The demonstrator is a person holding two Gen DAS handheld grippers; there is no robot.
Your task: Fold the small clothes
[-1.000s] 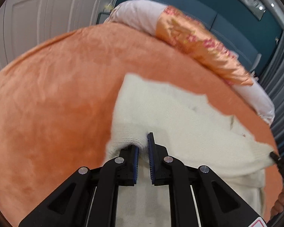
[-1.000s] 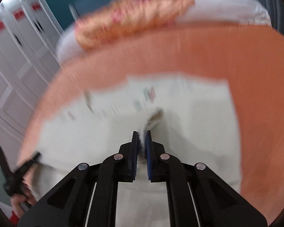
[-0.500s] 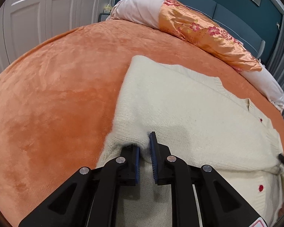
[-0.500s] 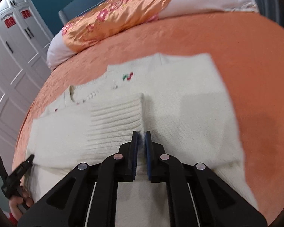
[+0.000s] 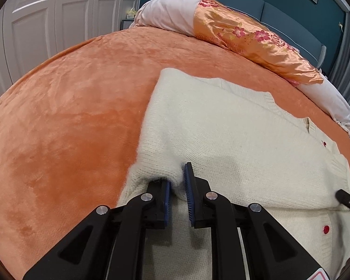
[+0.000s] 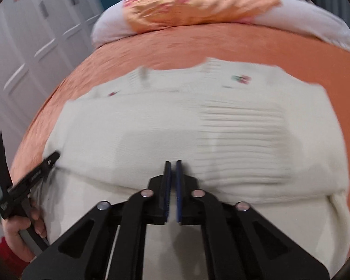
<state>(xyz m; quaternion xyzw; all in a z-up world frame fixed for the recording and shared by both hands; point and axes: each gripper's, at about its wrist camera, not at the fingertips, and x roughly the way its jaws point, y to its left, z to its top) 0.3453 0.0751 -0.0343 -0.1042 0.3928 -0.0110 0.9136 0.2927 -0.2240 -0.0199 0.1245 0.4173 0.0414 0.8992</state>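
- My left gripper [image 5: 176,182] has its jaws a little apart with a pinch of the cream cardigan [image 5: 233,126] bunched between them, at the garment's left edge on the orange bedspread [image 5: 70,107].
- Risk here: that grip looks thin, so the knit could slide out.
- My right gripper [image 6: 172,182] is pressed together, nothing in it, over the folded-in ribbed part; dragging there could rumple the fold.
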